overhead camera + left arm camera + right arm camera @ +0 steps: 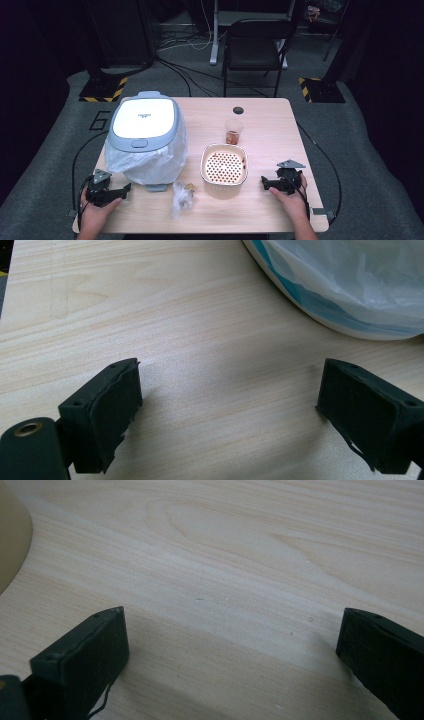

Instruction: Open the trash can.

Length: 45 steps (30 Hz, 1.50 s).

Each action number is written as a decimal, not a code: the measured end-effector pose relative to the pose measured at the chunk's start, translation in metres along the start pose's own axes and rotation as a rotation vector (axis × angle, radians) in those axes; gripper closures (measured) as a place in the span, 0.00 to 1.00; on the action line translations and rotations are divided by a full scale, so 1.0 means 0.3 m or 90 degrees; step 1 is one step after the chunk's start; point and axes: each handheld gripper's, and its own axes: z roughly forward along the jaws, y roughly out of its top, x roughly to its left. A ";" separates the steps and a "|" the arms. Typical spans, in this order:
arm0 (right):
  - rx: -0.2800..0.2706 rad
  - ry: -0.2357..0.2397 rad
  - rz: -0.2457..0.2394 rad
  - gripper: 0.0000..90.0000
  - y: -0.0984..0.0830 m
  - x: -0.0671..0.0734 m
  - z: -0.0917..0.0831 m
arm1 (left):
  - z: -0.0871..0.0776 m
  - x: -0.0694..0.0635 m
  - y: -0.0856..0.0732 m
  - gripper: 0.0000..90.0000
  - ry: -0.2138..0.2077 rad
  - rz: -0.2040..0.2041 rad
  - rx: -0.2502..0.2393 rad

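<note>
Grippers both rest on the light wooden desk (pixel 270 125), jaws spread wide w/ nothing between them. Left gripper (pixel 125 189) lies near the desk's front-left corner, held by the person's left hand (pixel 95 210), jaws pointing right toward the white and grey-blue rice cooker (pixel 145 132), which sits at the left edge wrapped in a clear plastic bag (pixel 150 165). In the left gripper view the left gripper (pixel 227 405) has bare wood between its black pads, and the bagged cooker's curved base (pixel 350 295) sits ahead at upper right, apart from the jaws. Right gripper (pixel 264 183) lies near the front-right corner, held by the right hand (pixel 295 197), jaws pointing left, just beside the cream perforated basket (pixel 224 170) but not touching it. In the right gripper view the right gripper (pixel 232 645) frames bare wood too, w/ the basket's beige wall (pixel 12 540) at far left. Small crumpled clear wrapper (pixel 181 197) lies at the front edge between cooker and basket. Clear plastic cup w/ reddish-brown contents (pixel 233 132) stands behind the basket, approx. mid-desk.
</note>
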 end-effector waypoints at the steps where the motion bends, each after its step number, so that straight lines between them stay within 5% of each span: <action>1: 0.001 0.000 0.002 0.00 0.000 0.001 0.000 | 0.003 -0.001 -0.002 0.11 0.004 -0.002 -0.009; 6: -0.003 -0.003 -0.002 0.04 -0.001 -0.004 -0.003 | 0.004 -0.002 -0.003 0.12 0.008 -0.004 -0.015; 8: -0.024 -0.013 0.013 0.18 -0.006 -0.006 -0.014 | 0.005 -0.003 -0.003 0.13 0.008 -0.009 -0.016; 14: -0.026 -0.009 0.007 0.19 -0.007 -0.005 -0.015 | 0.004 -0.004 -0.001 0.15 0.008 -0.012 -0.016; 21: -0.026 0.018 -0.006 0.42 0.015 -0.001 -0.047 | 0.002 -0.004 -0.001 0.18 0.008 -0.014 -0.020; 28: -0.053 0.111 0.032 0.53 0.130 0.051 -0.183 | -0.002 -0.004 -0.001 0.31 0.001 -0.003 -0.029; 34: -0.071 0.147 -0.016 0.63 0.249 0.117 -0.251 | -0.003 -0.011 0.001 0.34 -0.009 -0.007 -0.032; 41: -0.095 0.176 -0.043 0.68 0.356 0.167 -0.262 | -0.003 -0.013 0.002 0.35 -0.007 0.000 -0.029; 45: -0.072 0.183 -0.069 0.70 0.400 0.203 -0.215 | -0.003 -0.014 0.001 0.35 -0.007 0.000 -0.030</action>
